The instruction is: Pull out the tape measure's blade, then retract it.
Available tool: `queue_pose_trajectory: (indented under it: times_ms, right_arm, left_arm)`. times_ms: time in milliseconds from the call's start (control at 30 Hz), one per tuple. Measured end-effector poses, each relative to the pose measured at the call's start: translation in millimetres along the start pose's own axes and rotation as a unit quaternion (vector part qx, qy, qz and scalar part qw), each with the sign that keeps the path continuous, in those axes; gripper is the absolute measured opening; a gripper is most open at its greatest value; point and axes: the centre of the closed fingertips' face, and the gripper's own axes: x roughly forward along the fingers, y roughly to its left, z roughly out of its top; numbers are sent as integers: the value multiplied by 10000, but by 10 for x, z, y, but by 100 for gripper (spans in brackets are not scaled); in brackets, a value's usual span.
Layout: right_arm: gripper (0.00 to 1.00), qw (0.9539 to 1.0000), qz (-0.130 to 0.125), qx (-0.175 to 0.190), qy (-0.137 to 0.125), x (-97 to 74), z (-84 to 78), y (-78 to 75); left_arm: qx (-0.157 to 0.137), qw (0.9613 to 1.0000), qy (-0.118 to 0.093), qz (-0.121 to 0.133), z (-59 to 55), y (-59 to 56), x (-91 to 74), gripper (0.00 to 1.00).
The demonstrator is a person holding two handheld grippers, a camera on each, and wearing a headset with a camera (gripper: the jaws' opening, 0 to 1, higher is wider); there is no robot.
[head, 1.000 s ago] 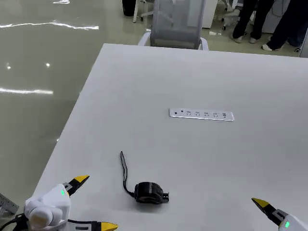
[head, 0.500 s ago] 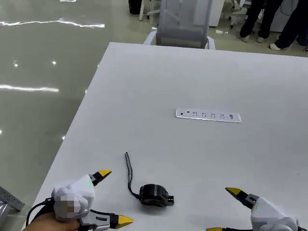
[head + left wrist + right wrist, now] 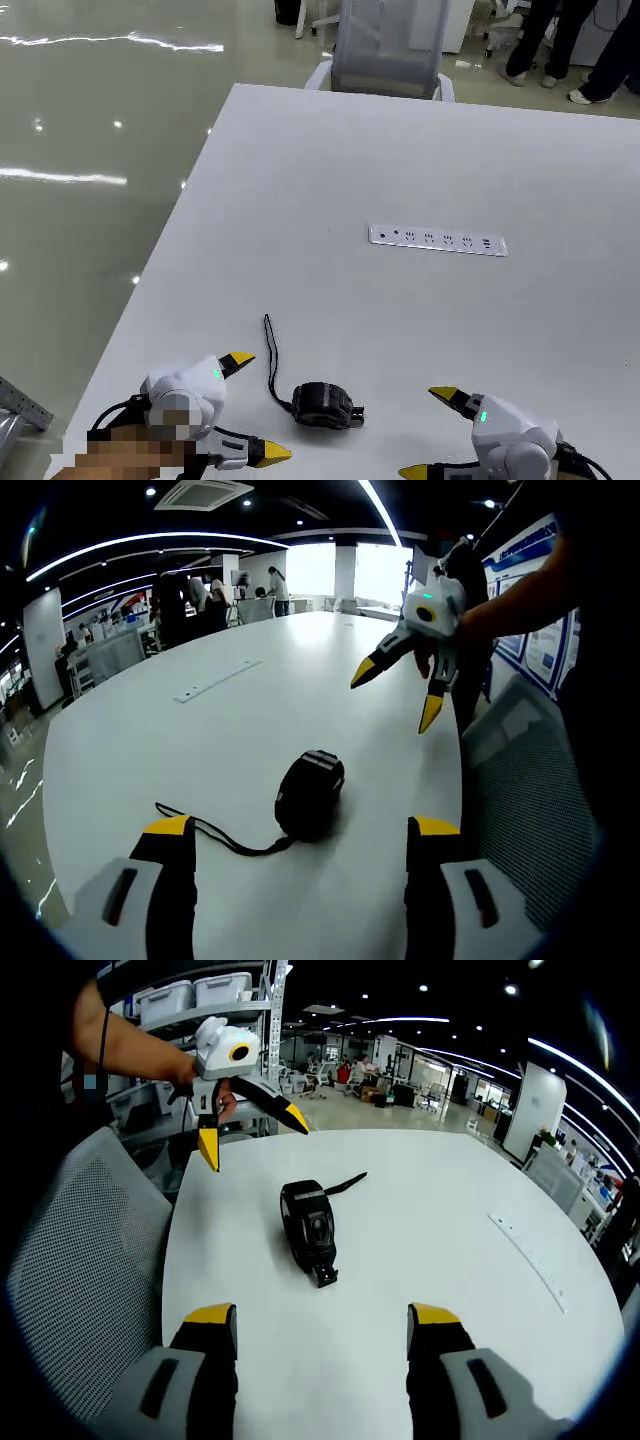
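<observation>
**A:** Where is the small black round-cased tape measure [image 3: 322, 404] lying?

**B:** It is lying on the white workbench top [image 3: 400, 150], near the front edge. It is sitting between the two tools and touching neither. A small tab is sticking out of the case on the side facing the right gripper [image 3: 429, 433].

**A:** And the thin black wrist cord [image 3: 270, 360]?

**B:** It is trailing from the case across the table towards the far side, on the side nearer the left gripper [image 3: 258, 405].

**A:** How is the left gripper, the white one with yellow-tipped jaws, standing?

**B:** Its jaws are gaping wide and gripping nothing. In the left gripper view the tape measure is lying just ahead of the tips, about midway between them, with the cord curling towards one jaw.

**A:** The right one?

**B:** It is the same white, yellow-tipped kind, and it too is spread wide and holding nothing. In the right gripper view the case is lying ahead of the tips, centred in the gap, with its tab pointing back at the jaws.

**A:** Is anything else lying about?

**B:** A flat white power strip [image 3: 437, 241] is lying further up the table, well apart from the tape measure. A grey mesh office chair [image 3: 385, 45] is standing at the far edge.
</observation>
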Motion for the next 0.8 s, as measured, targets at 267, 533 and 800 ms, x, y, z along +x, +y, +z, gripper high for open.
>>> queue_pose_trajectory:
  times_ms: [267,533,800]
  right_arm:
    - [65,9996,221,-138,91,225,44,-43]
    - [61,9985,422,-289,203,392,65,-55]
    - [52,9968,577,-415,356,557,7,19]
  left_arm:
    - [187,9996,174,-86,9,31,88,75]
    - [275,9990,264,-241,8,-26,207,72]
    - [295,9985,316,-338,-8,-113,310,65]
